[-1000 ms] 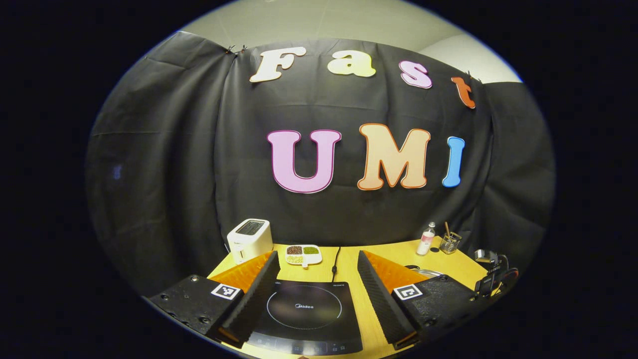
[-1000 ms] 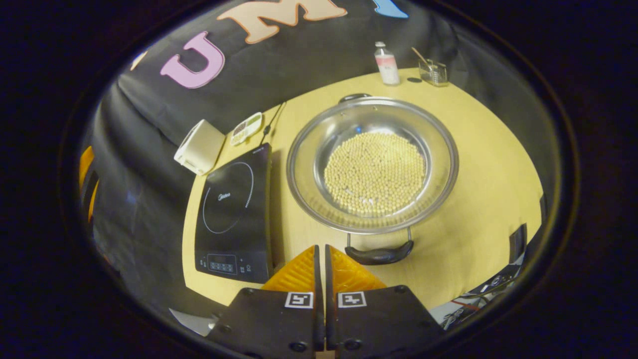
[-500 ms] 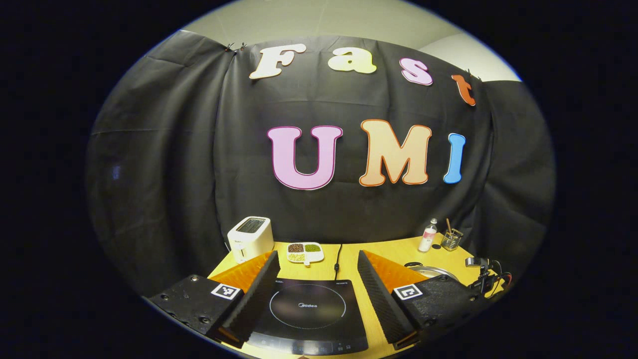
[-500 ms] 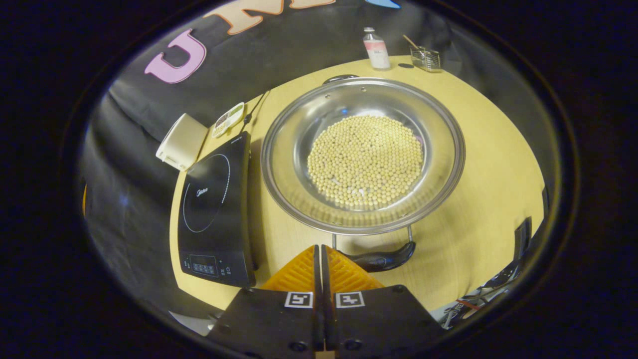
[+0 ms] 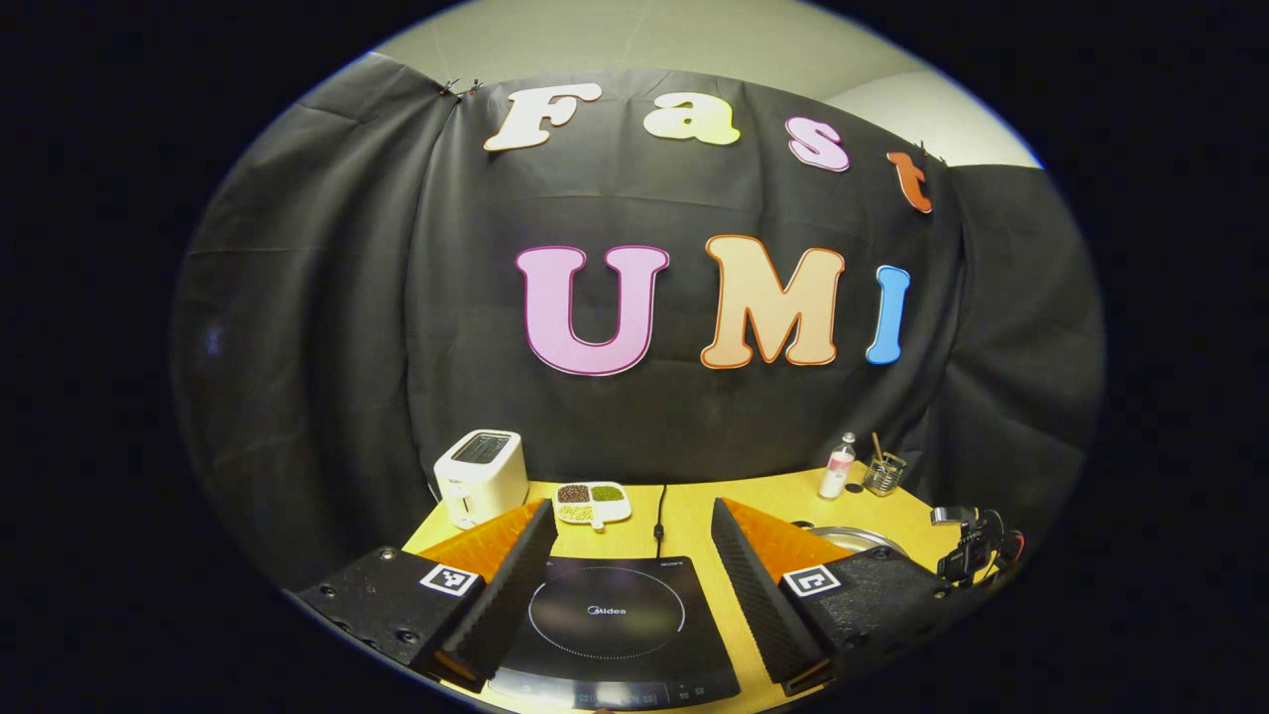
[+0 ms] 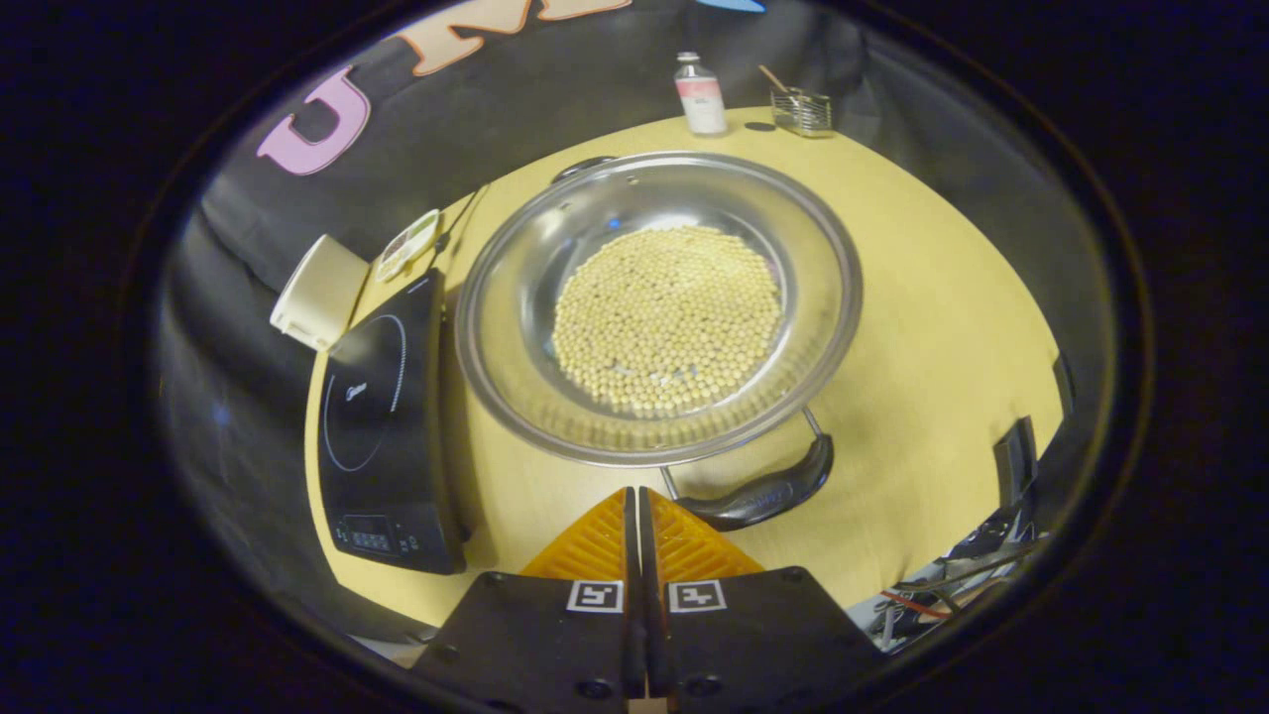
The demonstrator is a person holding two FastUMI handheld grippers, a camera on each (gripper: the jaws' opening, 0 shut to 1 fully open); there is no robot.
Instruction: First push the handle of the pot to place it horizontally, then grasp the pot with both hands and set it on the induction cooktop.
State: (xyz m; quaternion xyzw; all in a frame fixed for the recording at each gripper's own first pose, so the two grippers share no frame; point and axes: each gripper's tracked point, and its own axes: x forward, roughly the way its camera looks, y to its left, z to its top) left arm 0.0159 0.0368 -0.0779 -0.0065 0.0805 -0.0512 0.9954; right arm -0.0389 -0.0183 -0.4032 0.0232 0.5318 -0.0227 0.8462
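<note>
Two tongs: right tongs (image 6: 634,493) closed, empty, beside round steel pot (image 6: 516,327); left tongs (image 5: 627,540) spread, empty.

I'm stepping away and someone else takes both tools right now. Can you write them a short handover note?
Left tool: open, empty, hovering over the induction cooktop.
Right tool: shut, holding nothing, tips right by the near handle of the pot.
The pot, with pale beans in it, sits on the table beside the cooktop, not on it. Its far handle shows behind the rim.
Done: approach to the near handle; whether it lies horizontal yet is hard to judge.
Left: finish the push, grasp the pot with both tools, set it on the cooktop.
</note>
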